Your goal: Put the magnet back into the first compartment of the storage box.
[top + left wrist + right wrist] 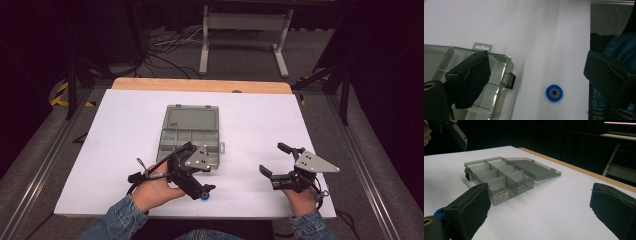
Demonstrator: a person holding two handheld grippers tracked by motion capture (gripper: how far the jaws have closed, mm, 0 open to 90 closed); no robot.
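Your left gripper (pixel 535 72) is hanging with jaws spread wide and empty over the small blue plastic ring (pixel 554 93), which is lying flat between them, nearer the right-hand jaw, beside the clear grey compartment box (pixel 499 75); your right gripper (pixel 537 212) is waiting, jaws also apart.

The white table top (pixel 125 150) has a bare wood strip (pixel 200 85) along its far edge. Behind the table, on grey carpet floor (pixel 240 55), stands a pale metal stand (pixel 245 30) w/ two legs, and black cables (pixel 165 50) lie tangled to its left. Yellow-black marking tape (pixel 62 97) is on the floor at left, near a dark frame post (pixel 72 80). Metal rails (pixel 40 170) run along both sides of the table.
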